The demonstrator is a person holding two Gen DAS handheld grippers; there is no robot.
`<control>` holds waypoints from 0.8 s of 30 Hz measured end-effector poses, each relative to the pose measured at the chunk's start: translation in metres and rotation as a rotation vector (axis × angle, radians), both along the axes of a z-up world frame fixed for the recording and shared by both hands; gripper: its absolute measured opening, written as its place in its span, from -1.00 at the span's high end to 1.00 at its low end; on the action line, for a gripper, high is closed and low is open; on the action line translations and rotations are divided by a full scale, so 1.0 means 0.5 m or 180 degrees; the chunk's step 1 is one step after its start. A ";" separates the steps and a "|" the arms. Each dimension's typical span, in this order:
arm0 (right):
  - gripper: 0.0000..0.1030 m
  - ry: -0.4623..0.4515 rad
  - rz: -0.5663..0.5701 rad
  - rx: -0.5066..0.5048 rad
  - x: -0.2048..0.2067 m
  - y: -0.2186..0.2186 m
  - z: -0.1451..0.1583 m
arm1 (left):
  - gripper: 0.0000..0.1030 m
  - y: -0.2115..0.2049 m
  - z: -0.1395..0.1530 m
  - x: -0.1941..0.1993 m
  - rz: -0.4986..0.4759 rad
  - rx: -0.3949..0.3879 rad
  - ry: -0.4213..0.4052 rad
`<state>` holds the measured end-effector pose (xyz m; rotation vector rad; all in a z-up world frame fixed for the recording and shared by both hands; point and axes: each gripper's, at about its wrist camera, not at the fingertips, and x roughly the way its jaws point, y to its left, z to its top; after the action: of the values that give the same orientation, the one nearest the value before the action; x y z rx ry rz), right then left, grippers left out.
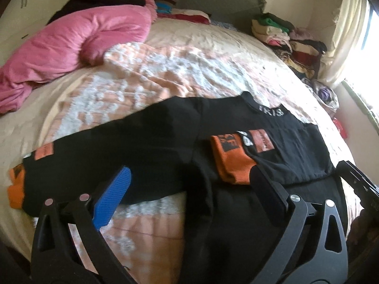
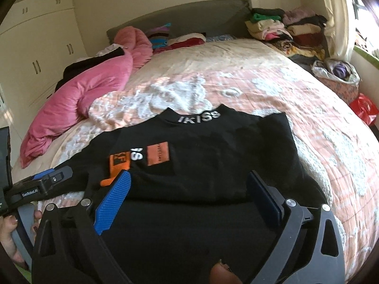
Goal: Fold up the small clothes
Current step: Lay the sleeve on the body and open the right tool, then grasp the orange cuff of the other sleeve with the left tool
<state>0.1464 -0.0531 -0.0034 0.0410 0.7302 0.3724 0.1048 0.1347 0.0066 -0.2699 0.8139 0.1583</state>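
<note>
I count one black sweater (image 2: 203, 156) with two orange cuffs (image 1: 231, 161), one pink duvet (image 1: 78, 47), two stacks of folded clothes (image 2: 265, 27), one red bag (image 2: 363, 108), and two grippers (image 1: 187, 184).

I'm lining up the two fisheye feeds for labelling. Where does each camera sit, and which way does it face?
Left wrist: rides the left gripper, facing up the bed toward the headboard, over the black shirt; its own open fingers show, and the right gripper's edge at far right.
Right wrist: rides the right gripper, facing the same way, centred on the shirt's collar; its open fingers show, with the left gripper and holding hand at lower left.
Shared: shirt, pink duvet, folded clothes pile.
</note>
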 end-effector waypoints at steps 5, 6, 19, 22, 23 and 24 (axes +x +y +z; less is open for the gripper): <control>-0.89 -0.0069 0.0131 -0.0048 -0.010 0.037 0.016 | -0.82 0.027 0.011 -0.027 0.0162 0.0034 -0.0036; -0.89 -0.0079 0.0151 -0.0056 -0.012 0.043 0.018 | -0.82 0.034 0.013 -0.032 0.0182 0.0020 -0.0047; -0.89 -0.0166 0.0576 -0.0093 -0.042 0.150 0.047 | -0.82 0.139 0.025 -0.109 0.0839 0.0143 -0.0114; -0.89 -0.0176 0.0703 -0.0094 -0.048 0.184 0.054 | -0.82 0.169 0.022 -0.125 0.0997 0.0075 -0.0106; -0.89 -0.0174 0.0736 -0.0095 -0.049 0.192 0.055 | -0.82 0.178 0.020 -0.131 0.1060 0.0052 -0.0098; -0.89 -0.0167 0.0778 -0.0093 -0.050 0.201 0.056 | -0.82 0.187 0.018 -0.137 0.1128 0.0042 -0.0085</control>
<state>0.1214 0.0474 0.0246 -0.0862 0.6901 0.5938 0.0361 0.2282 0.0157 -0.4020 0.7330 0.4913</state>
